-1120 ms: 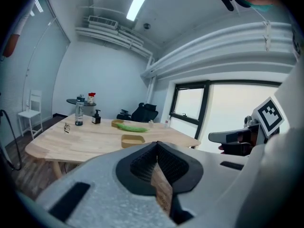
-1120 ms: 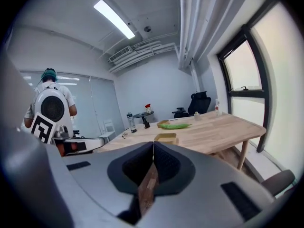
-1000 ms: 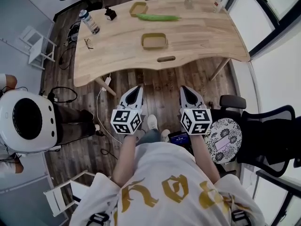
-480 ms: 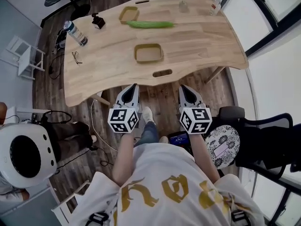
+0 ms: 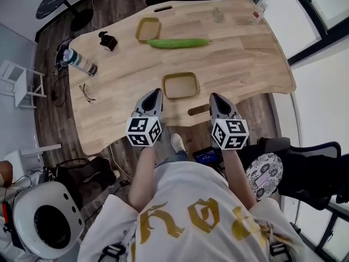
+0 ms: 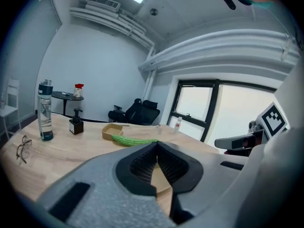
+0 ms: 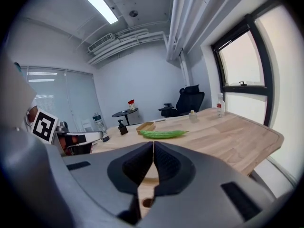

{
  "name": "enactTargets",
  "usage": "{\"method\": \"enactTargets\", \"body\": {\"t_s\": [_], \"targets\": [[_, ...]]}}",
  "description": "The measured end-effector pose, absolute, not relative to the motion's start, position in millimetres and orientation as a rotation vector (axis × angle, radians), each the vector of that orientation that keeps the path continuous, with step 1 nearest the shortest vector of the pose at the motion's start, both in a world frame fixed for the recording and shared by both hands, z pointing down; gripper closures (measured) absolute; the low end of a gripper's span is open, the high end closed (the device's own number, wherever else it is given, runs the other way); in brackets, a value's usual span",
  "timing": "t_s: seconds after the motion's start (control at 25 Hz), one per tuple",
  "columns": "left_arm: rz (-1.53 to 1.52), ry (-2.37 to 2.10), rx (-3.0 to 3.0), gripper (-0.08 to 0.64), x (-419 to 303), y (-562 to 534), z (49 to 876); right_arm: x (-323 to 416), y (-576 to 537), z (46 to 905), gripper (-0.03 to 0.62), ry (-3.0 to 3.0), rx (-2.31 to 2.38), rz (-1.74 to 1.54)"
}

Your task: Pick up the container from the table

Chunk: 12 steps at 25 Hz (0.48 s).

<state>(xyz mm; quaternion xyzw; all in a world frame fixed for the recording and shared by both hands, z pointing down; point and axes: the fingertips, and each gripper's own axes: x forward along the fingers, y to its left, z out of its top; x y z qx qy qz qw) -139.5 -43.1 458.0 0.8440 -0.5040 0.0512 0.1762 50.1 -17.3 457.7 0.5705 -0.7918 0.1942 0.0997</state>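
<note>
The left tool (image 6: 156,144) is shut: its two black, finely ribbed pads meet at the tips, with nothing between them. They sit in a smooth grey moulded shell. The right tool (image 7: 153,142) is built the same way and is also shut and empty, its pads pressed into one thin seam. Each tool carries a cube with black-and-white square markers behind the jaws.

In the head view both tools point at the near edge of the tabletop (image 5: 245,64), a pale wooden slab with visible grain and a wavy, rounded outline. The container (image 5: 180,85) lies flat on it between the two tool tips, touching neither. It is a shallow tan rectangular tray with rounded corners and a low rim. An oblong slot (image 5: 199,111) is cut through the wood just in front of it.

Farther back lie a long green, bumpy-skinned gourd (image 5: 178,42) and a second tan tray (image 5: 148,29). Off to the left are a small black pump bottle (image 5: 107,40), a clear water bottle (image 5: 79,62) and thin wire-framed glasses (image 5: 87,92).
</note>
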Motion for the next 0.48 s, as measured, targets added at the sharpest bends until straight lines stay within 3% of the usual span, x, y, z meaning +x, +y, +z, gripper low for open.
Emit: {"method": "enactTargets", "body": {"t_s": [0.48], "targets": [[0.174,-1.364,2.365,0.551,-157,-94,478,50,-58,484,0.58,-2.234,1.736,0.647]]}}
